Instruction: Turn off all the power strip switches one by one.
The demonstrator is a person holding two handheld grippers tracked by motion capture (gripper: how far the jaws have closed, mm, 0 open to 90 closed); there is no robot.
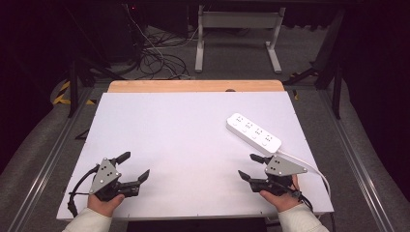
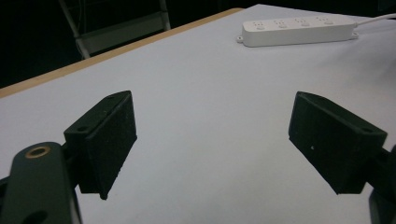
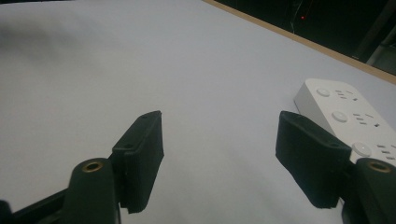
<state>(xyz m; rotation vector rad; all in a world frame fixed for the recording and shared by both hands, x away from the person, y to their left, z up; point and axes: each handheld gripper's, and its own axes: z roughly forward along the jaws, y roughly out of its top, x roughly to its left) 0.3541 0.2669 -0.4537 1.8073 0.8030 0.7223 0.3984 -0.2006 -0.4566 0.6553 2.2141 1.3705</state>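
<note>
A white power strip (image 1: 253,130) with several sockets lies on the right half of the white table top (image 1: 183,125), its white cable trailing toward the front right. My left gripper (image 1: 134,166) rests at the front left, jaws wide apart, nothing between them; the power strip (image 2: 296,31) lies far off in its view. My right gripper (image 1: 248,166) sits at the front right, open and empty, just in front of the strip's near end. In the right gripper view the power strip (image 3: 348,114) lies behind the right-hand pad.
A wooden strip (image 1: 195,86) borders the table's far edge. Beyond it stand a white desk frame (image 1: 237,34) and tangled cables (image 1: 154,58) on the floor. Metal rails run along both sides of the table.
</note>
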